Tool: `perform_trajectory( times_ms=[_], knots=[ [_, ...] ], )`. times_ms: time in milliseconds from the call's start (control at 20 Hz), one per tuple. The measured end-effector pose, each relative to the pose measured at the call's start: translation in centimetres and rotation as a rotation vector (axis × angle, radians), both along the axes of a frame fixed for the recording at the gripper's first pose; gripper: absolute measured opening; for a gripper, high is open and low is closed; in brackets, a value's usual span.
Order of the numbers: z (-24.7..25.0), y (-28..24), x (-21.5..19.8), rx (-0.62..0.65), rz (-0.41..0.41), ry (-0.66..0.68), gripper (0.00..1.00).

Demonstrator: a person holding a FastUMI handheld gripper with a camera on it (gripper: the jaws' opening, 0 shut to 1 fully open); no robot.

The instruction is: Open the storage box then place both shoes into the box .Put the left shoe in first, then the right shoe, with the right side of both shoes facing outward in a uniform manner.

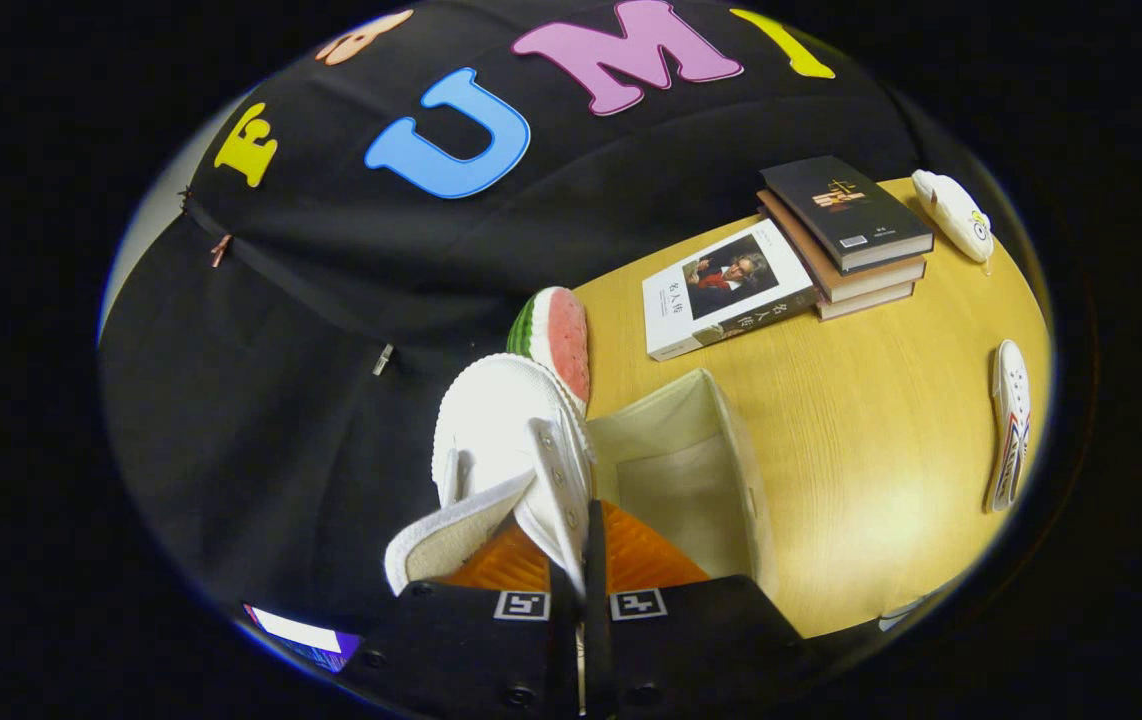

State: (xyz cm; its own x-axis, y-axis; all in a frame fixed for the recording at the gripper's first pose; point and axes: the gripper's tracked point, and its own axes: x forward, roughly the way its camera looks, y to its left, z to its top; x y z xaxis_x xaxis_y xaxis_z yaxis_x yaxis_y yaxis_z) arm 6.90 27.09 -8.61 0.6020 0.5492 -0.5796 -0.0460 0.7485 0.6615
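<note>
My gripper (581,560) is shut on a white canvas shoe (501,440), pinching its eyelet flap between both fingers. The shoe hangs in the air, toe pointing away, just over the near left rim of the open cream storage box (731,440). The box stands on the wooden table (881,400), its mouth turned up toward me and its pale inside showing. The other white shoe (1011,430), with red and blue stripes on its side, lies on the table far to the right of the box.
A watermelon-slice toy (556,340) lies just beyond the held shoe. Behind the box lie a white book (726,290) and a stack of dark books (846,235). A small white object (953,212) rests past the stack.
</note>
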Motion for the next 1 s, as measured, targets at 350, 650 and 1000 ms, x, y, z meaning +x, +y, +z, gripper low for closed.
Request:
perform_trajectory(
  times_ms=[350, 650, 1000],
  knots=[
    [-6.1, 1.9, 1.0, -0.133, 0.004, 0.095, 0.07],
    [-7.6, 4.7, 0.3, -0.074, 0.059, 0.148, 0.46],
    [-3.1, 1.8, -0.3, -0.061, 0.122, 0.004, 0.99]
  ],
)
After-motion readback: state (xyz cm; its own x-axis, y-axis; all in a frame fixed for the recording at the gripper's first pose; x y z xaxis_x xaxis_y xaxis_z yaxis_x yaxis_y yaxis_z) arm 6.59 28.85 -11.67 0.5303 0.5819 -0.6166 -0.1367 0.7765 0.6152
